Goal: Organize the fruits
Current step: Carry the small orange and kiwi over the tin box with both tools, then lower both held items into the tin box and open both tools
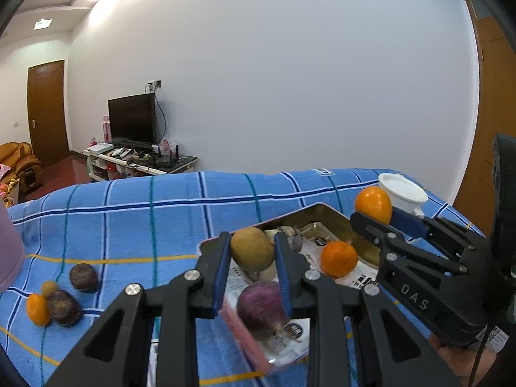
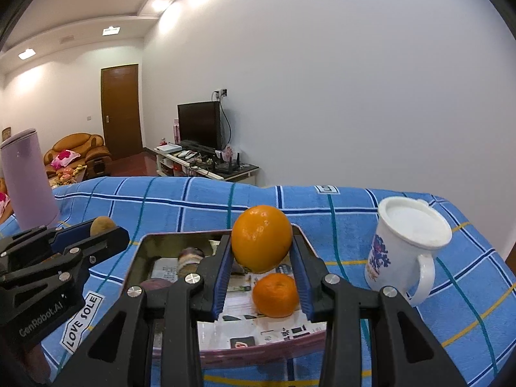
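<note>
My left gripper [image 1: 252,253] is shut on a brown-green pear-like fruit [image 1: 251,250] above the near end of a metal tray [image 1: 317,210]. My right gripper [image 2: 262,251] is shut on a large orange [image 2: 261,237] above the same tray [image 2: 142,251]; it also shows in the left wrist view [image 1: 374,204]. In the tray lie a small orange [image 2: 275,295], also in the left wrist view [image 1: 339,258], and a purple fruit [image 1: 261,304]. On the cloth at left lie two dark purple fruits [image 1: 83,276], a small orange fruit [image 1: 37,309] and a small tan one [image 1: 49,287].
A white lidded mug [image 2: 403,245] stands right of the tray. A lilac cylinder [image 2: 27,179] stands at the far left. The blue checked cloth [image 2: 193,200] covers the table. A TV stand and sofa are behind.
</note>
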Tool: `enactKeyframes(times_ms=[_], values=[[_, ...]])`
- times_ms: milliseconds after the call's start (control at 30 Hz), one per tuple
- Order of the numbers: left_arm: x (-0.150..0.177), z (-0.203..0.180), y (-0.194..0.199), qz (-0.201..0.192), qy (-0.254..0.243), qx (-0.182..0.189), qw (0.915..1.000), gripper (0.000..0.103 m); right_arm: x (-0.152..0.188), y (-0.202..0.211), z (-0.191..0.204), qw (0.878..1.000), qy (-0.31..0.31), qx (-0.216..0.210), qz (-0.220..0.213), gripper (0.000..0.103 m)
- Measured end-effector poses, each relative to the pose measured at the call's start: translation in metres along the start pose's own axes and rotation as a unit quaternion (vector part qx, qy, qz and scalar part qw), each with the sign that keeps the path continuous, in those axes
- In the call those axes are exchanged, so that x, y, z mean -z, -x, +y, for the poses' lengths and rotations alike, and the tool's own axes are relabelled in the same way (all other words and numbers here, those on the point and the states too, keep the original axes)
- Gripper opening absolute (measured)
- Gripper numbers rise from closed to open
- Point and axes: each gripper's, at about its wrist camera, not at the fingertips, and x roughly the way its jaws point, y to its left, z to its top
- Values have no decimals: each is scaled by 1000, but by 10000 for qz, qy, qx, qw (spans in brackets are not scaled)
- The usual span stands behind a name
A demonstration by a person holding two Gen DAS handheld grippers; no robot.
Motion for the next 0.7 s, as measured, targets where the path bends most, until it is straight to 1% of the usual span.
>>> enactKeyframes(times_ms=[167, 333, 700], values=[[0, -11, -13, 94, -19, 13, 10000, 28, 0, -9, -7, 9999, -61, 5, 141, 38], [3, -18, -24, 180, -73, 0, 9998, 28, 3, -20, -9, 9992, -65, -1, 390, 38], [8, -19, -37, 353, -134, -48, 9993, 28, 9, -40, -4, 9971, 26, -64, 757, 38]])
